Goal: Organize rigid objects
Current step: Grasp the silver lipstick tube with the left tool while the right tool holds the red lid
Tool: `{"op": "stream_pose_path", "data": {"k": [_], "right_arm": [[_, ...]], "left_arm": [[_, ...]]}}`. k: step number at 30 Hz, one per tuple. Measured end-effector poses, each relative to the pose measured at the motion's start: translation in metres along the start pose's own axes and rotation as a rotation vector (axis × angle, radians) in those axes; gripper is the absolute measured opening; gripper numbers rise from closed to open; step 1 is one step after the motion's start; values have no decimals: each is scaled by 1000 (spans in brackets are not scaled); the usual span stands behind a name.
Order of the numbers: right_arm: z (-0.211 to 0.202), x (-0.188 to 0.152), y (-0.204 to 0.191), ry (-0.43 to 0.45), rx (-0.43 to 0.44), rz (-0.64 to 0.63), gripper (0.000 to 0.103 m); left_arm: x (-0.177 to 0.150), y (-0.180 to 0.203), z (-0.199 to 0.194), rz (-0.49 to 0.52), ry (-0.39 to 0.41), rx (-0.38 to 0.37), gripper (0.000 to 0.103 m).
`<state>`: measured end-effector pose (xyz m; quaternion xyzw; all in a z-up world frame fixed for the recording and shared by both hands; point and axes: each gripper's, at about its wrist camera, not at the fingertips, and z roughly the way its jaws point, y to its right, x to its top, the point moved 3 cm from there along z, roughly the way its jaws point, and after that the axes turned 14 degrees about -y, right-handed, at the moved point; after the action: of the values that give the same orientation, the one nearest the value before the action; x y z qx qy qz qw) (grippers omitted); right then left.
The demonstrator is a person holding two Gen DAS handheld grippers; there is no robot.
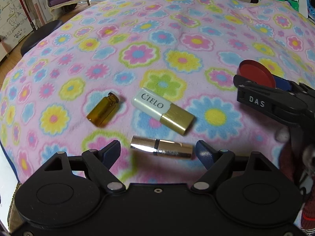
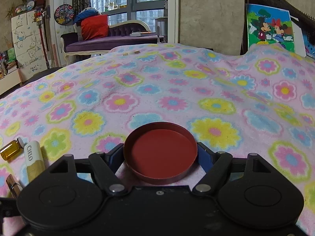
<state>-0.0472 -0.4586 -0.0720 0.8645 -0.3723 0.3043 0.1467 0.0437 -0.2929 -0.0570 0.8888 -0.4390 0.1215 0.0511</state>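
On the flowered blanket (image 1: 157,39) lie an amber glass vial (image 1: 104,111), a white and gold CIELO case (image 1: 163,110) and a shiny gold lipstick tube (image 1: 161,147). My left gripper (image 1: 158,150) is open, its fingers either side of the lipstick tube, not touching it. My right gripper (image 2: 160,153) is shut on a round red lid (image 2: 160,151), held a little above the blanket; it shows in the left wrist view (image 1: 256,74) at the right. The vial (image 2: 10,149), the case (image 2: 33,161) and the lipstick (image 2: 12,184) show at the right wrist view's left edge.
Two small pale blocks (image 2: 131,53) lie at the blanket's far edge. A purple sofa (image 2: 110,41) with a red cushion stands beyond, a Mickey Mouse picture (image 2: 270,28) at the right. The blanket rises in a hump at the far right.
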Motion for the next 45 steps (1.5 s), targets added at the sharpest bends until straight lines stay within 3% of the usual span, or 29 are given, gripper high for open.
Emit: {"op": "stream_pose_path", "data": {"k": [9, 12, 19, 24, 38, 45], "right_arm": [[1, 0, -1, -2, -13, -9, 77], [1, -1, -3, -1, -17, -13, 77], [2, -2, -4, 5, -25, -19, 78], [2, -3, -5, 9, -37, -26, 77], [6, 0, -9, -3, -65, -50, 79], [9, 3, -14, -25, -104, -80, 80]], "left_arm": [[-4, 16, 9, 124, -10, 12, 79], [-3, 13, 10, 103, -29, -48, 67], [-9, 8, 6, -27, -63, -98, 67], [-24, -15, -7, -133, -84, -81, 67], [-112, -169, -52, -576, -170, 55, 67], [-153, -222, -78, -713, -192, 107, 67]]}}
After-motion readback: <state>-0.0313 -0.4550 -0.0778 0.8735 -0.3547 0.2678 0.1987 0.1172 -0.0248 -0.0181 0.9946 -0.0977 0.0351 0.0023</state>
